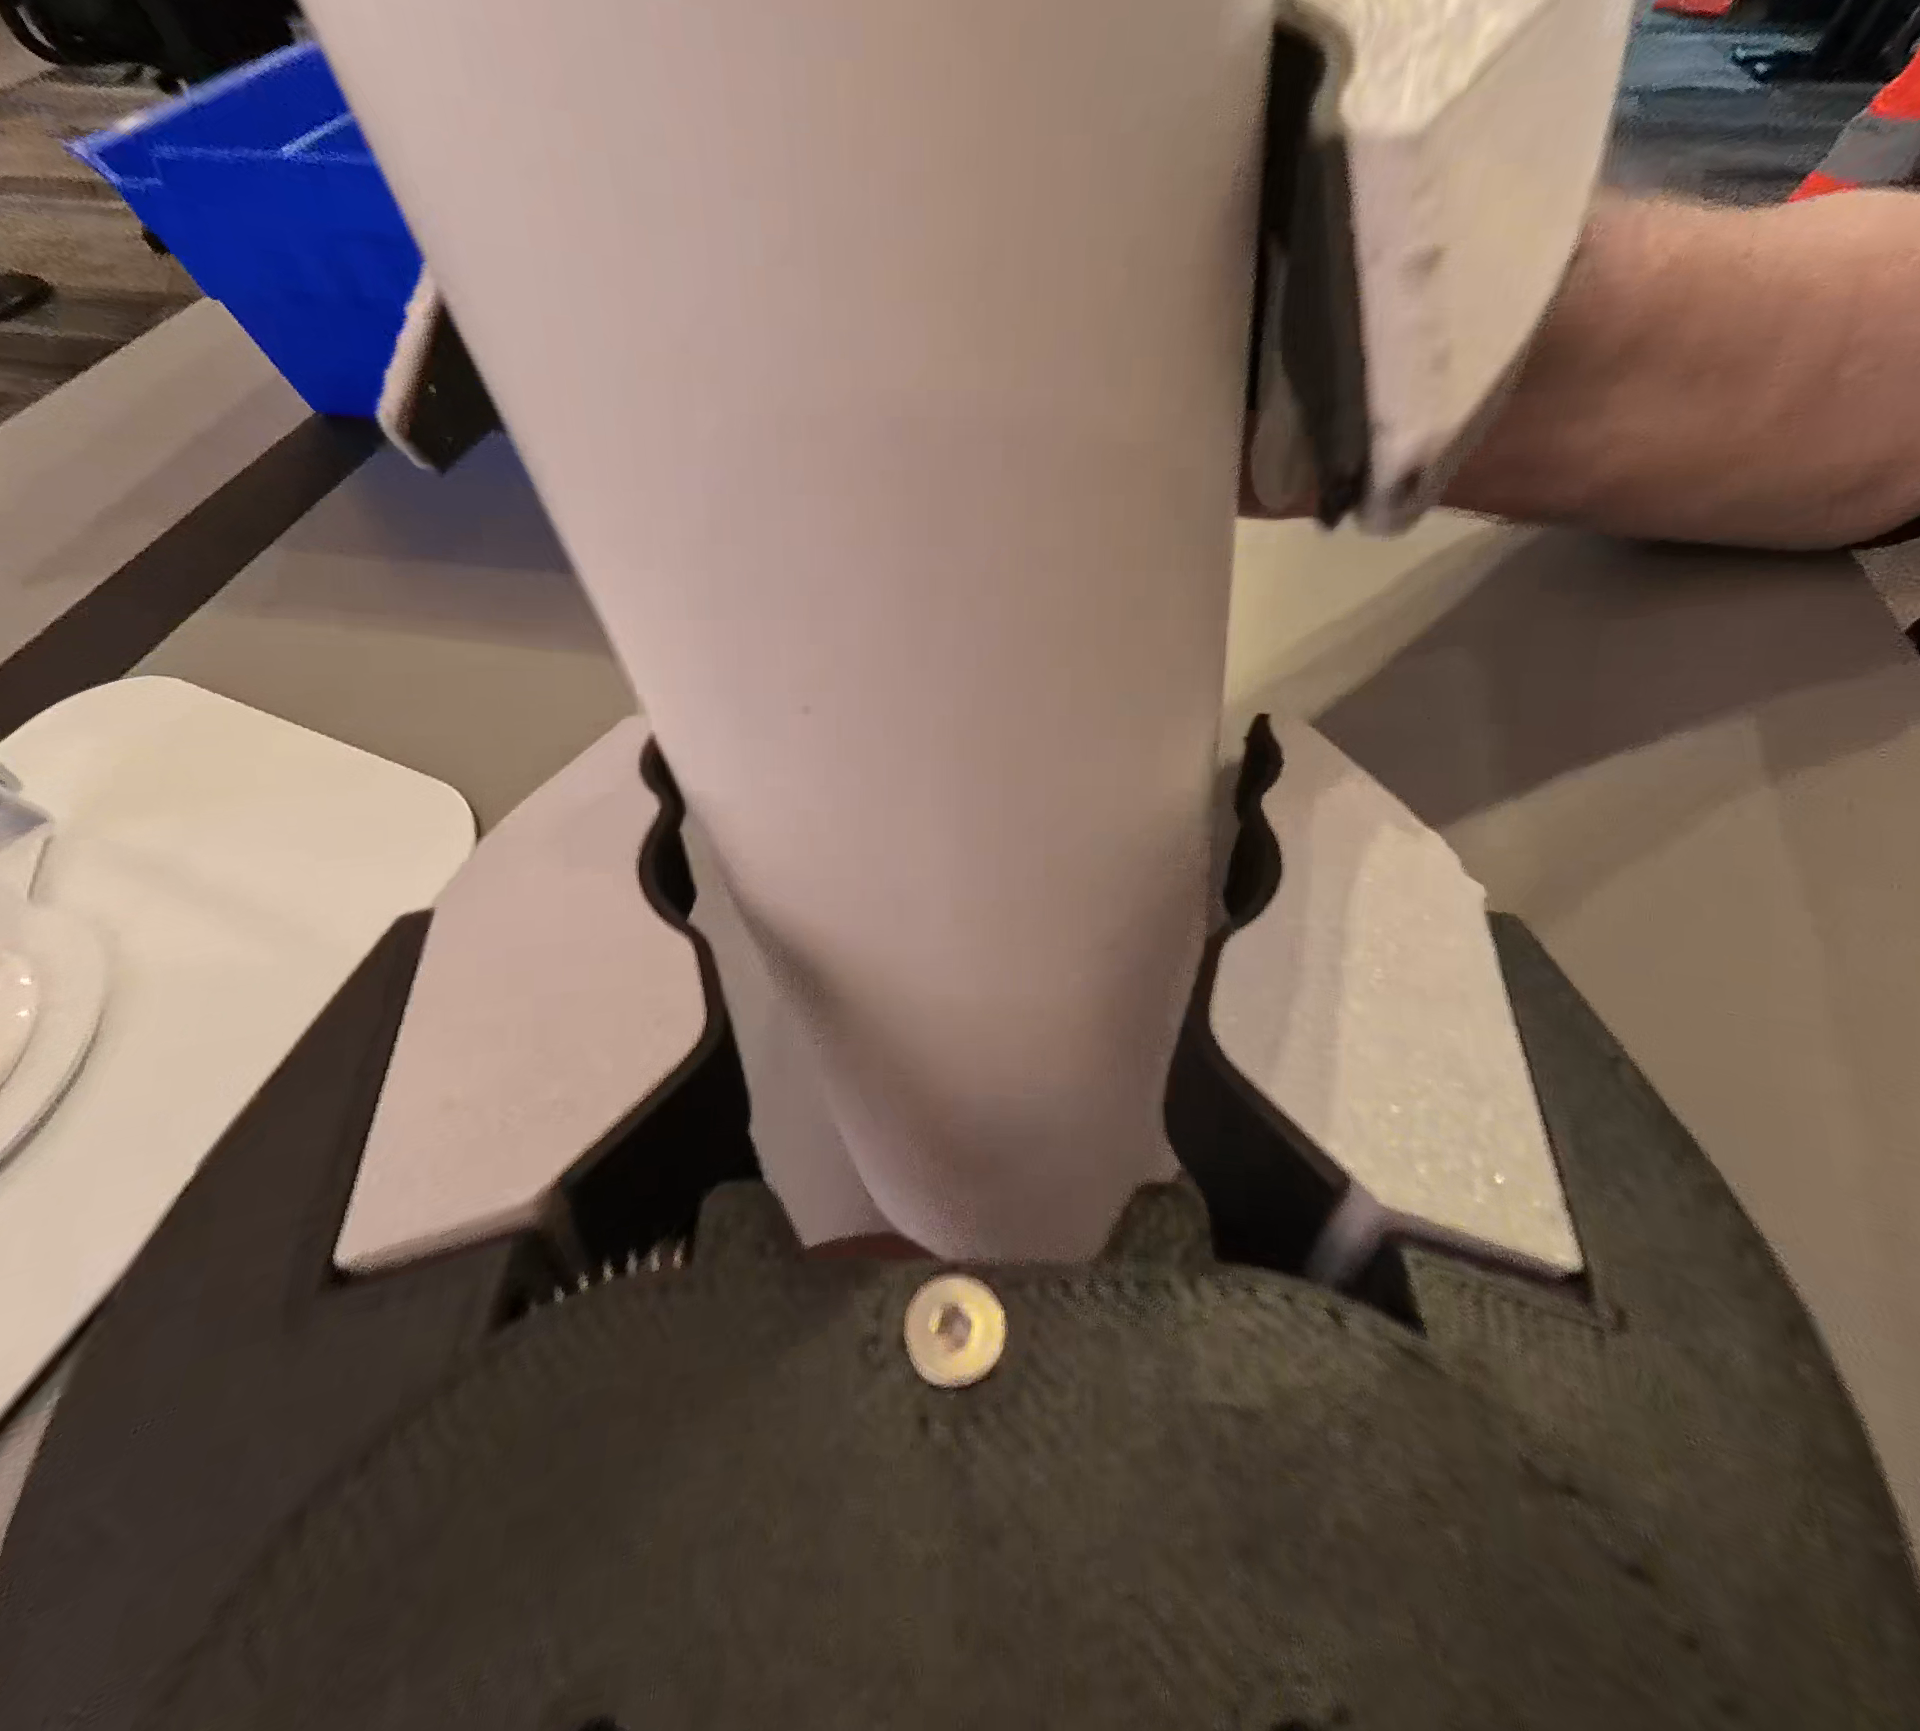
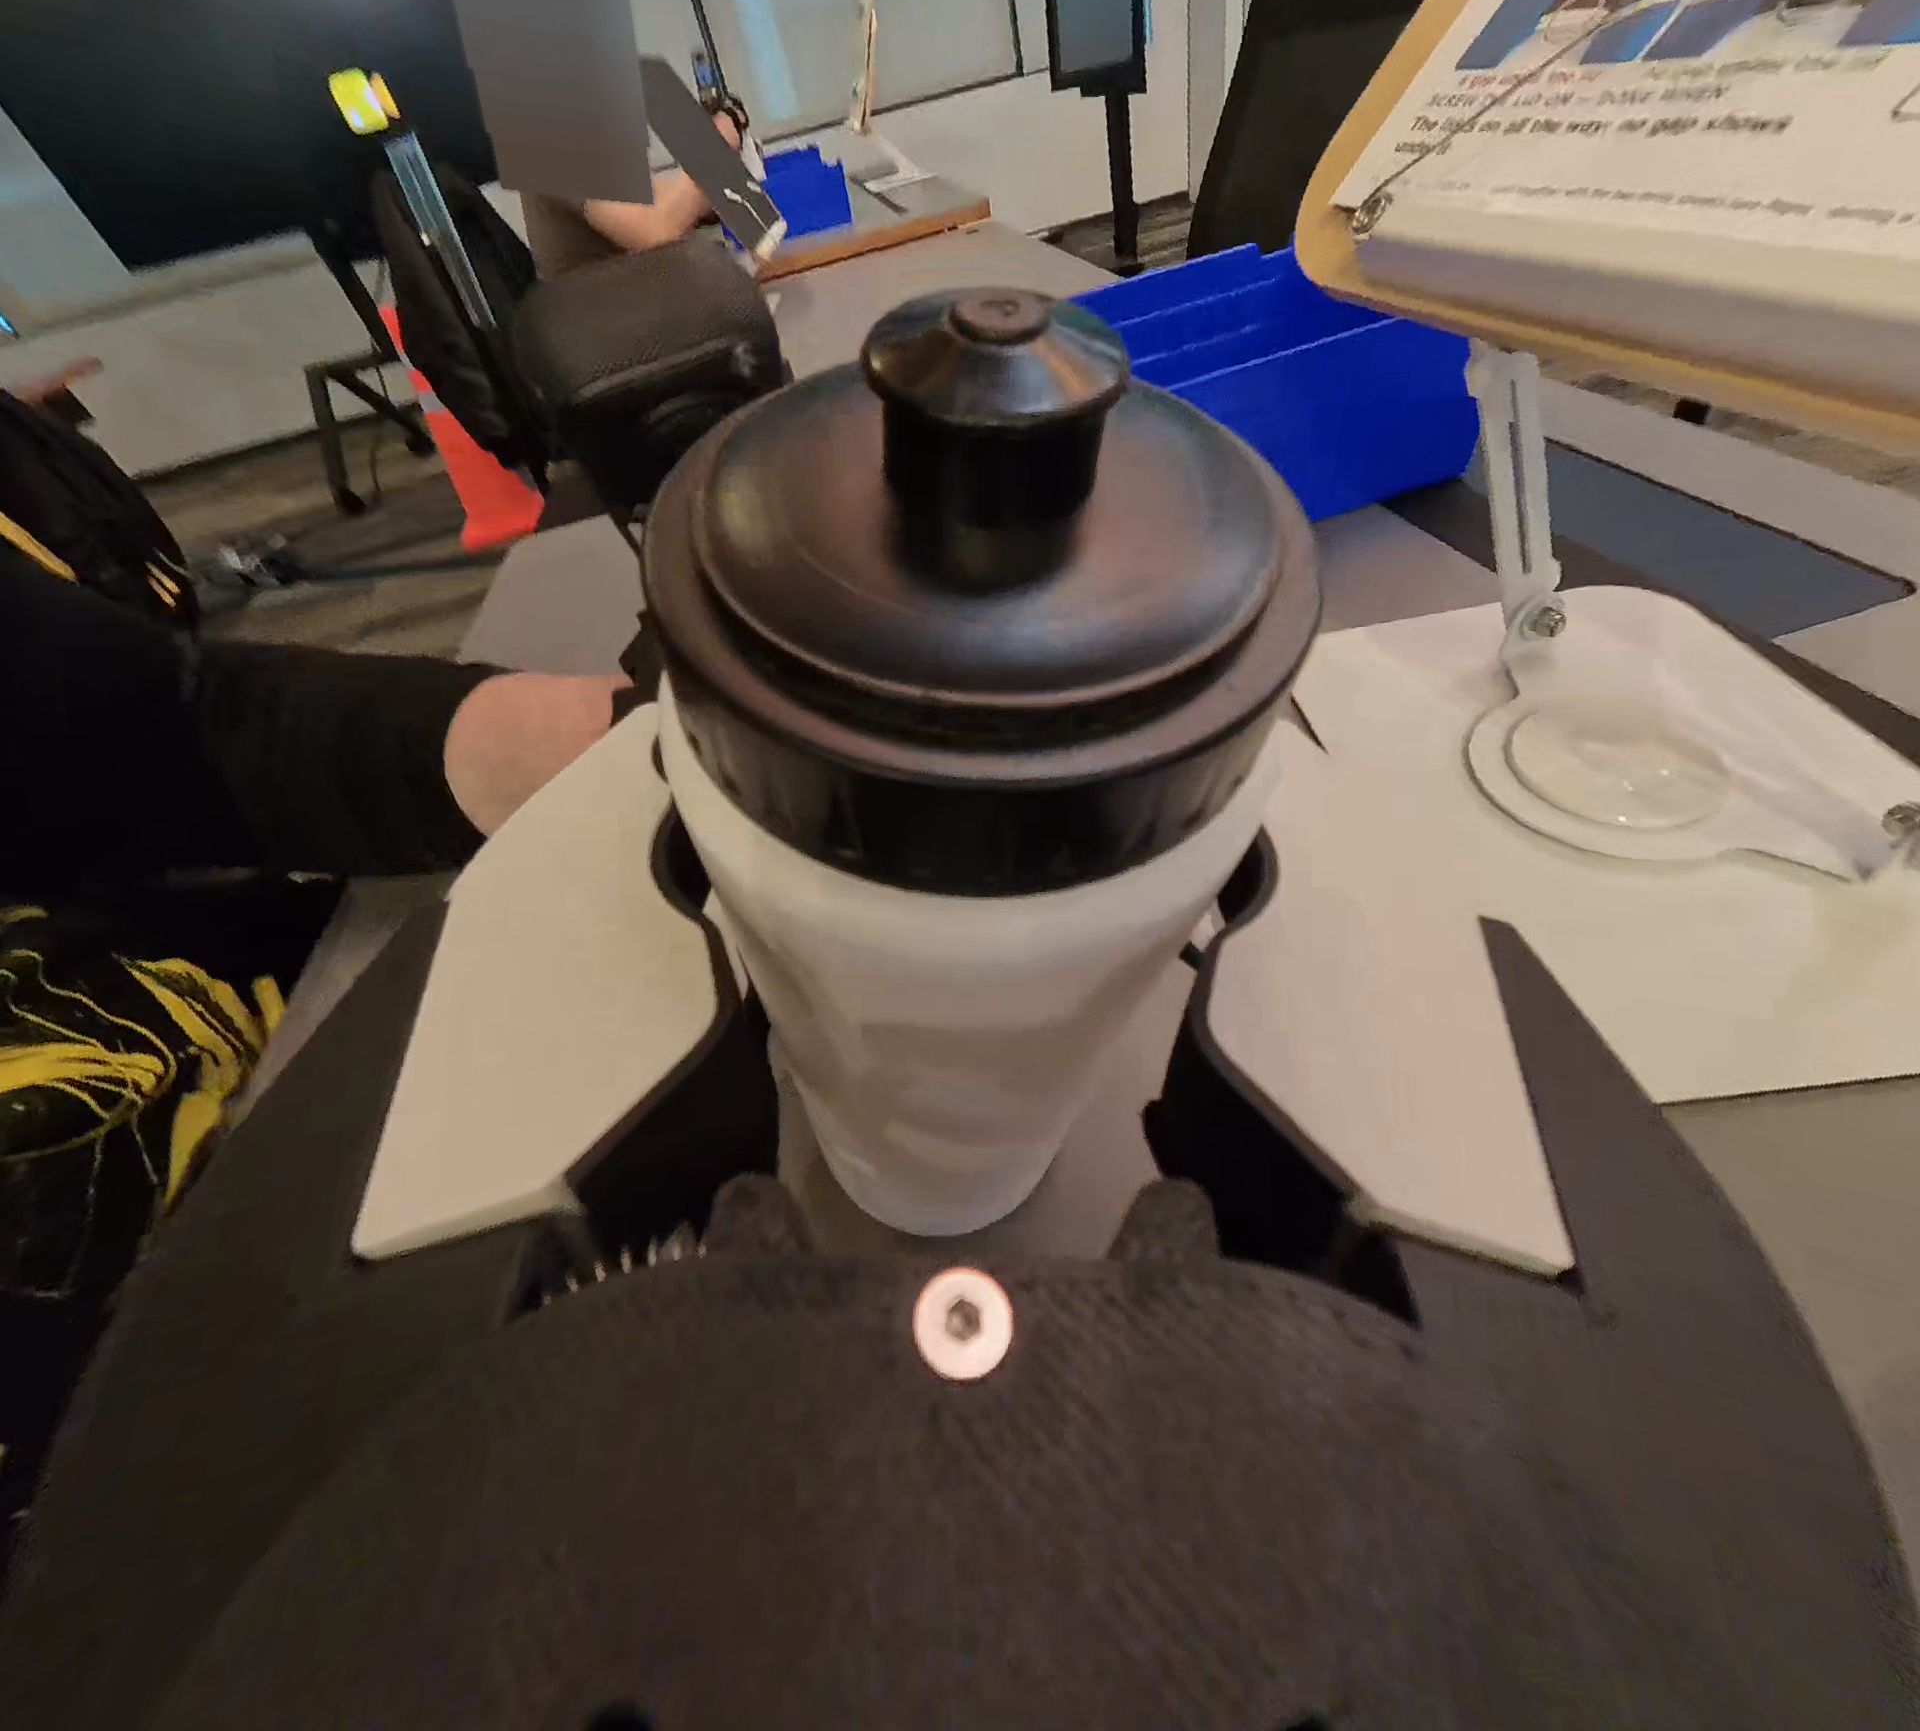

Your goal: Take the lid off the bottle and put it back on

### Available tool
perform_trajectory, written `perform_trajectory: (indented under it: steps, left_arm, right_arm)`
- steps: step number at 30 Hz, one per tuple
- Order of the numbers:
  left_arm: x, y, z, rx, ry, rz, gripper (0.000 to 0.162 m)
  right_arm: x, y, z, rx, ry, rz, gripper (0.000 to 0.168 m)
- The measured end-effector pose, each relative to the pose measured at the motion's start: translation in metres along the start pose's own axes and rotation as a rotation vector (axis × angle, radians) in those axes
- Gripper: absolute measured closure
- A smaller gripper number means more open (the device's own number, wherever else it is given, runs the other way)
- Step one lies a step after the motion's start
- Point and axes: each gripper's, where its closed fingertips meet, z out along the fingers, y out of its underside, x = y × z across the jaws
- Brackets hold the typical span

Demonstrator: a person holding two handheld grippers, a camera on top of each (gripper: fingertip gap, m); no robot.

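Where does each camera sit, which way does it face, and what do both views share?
Left wrist view: on the left tool, looking along the white bottle; the right tool and a forearm show.
Right wrist view: on the right tool, facing the black lid; a dark sleeve shows.
Shared: the bottle, the blue bin, the grey table.

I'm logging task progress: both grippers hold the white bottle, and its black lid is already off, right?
Not quite. Both grippers hold the white bottle, but the black lid sits on its top, as the right wrist view shows; the left wrist view shows only the body.
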Motion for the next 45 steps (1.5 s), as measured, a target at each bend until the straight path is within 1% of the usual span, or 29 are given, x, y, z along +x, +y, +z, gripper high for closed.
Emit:
perform_trajectory:
  steps: [1,3,4,6,8,11,16,20,24,27,30,33,35,37,39,45]
  left_arm:
    - [0.000,-0.004,-0.001,0.016,0.002,0.006,0.057]
    - [-0.002,-0.011,-0.002,0.022,0.008,0.011,0.044]
    - [0.000,-0.014,-0.001,0.024,0.023,0.012,0.041]
    - [0.005,-0.015,0.004,0.017,0.047,0.023,0.042]
    - [0.008,-0.011,0.014,-0.004,0.042,0.035,0.050]
    - [0.009,-0.010,0.020,0.035,0.028,0.013,0.057]
    - [0.008,-0.008,0.021,0.045,0.012,0.029,0.059]
    - [0.007,-0.009,0.022,0.048,0.003,0.036,0.059]
    - [0.004,-0.009,0.021,0.060,-0.007,0.028,0.059]
    - [0.003,-0.009,0.021,0.060,-0.012,0.032,0.060]
    - [0.003,-0.009,0.021,0.057,-0.015,0.034,0.060]
    - [0.002,-0.009,0.021,0.055,-0.020,0.034,0.060]
    - [0.002,-0.009,0.022,0.053,-0.022,0.034,0.060]
    - [0.002,-0.009,0.021,0.052,-0.023,0.035,0.060]
    - [0.002,-0.009,0.021,0.049,-0.022,0.033,0.060]
    - [0.003,-0.008,0.022,0.044,-0.008,0.035,0.061]
  right_arm:
    - [-0.001,0.000,0.000,-0.011,0.008,-0.025,0.070]
    - [-0.005,0.001,0.000,-0.040,-0.003,-0.061,0.070]
    - [-0.007,0.002,0.000,-0.055,-0.010,-0.075,0.070]
    - [-0.009,0.004,0.000,-0.077,-0.013,-0.108,0.070]
    - [-0.014,0.005,0.001,-0.085,-0.036,-0.135,0.070]
    - [-0.015,0.004,0.001,-0.071,-0.037,-0.161,0.070]
    - [-0.016,0.007,0.001,-0.095,-0.027,-0.195,0.070]
    - [-0.017,0.005,-0.001,-0.095,-0.040,-0.179,0.070]
    - [-0.015,-0.008,-0.009,-0.031,-0.035,-0.158,0.069]
    - [-0.013,-0.020,-0.017,-0.013,-0.002,-0.162,0.064]
    - [-0.013,-0.038,-0.026,0.020,0.049,-0.160,0.067]
    - [-0.015,-0.043,-0.025,-0.014,0.065,-0.122,0.073]
    - [-0.017,-0.040,-0.020,-0.064,0.078,-0.094,0.076]
    - [-0.018,-0.034,-0.014,-0.129,0.086,-0.080,0.087]
    - [-0.015,-0.032,-0.013,-0.161,0.120,-0.096,0.090]
    - [-0.017,-0.029,-0.013,-0.223,0.079,-0.136,0.090]
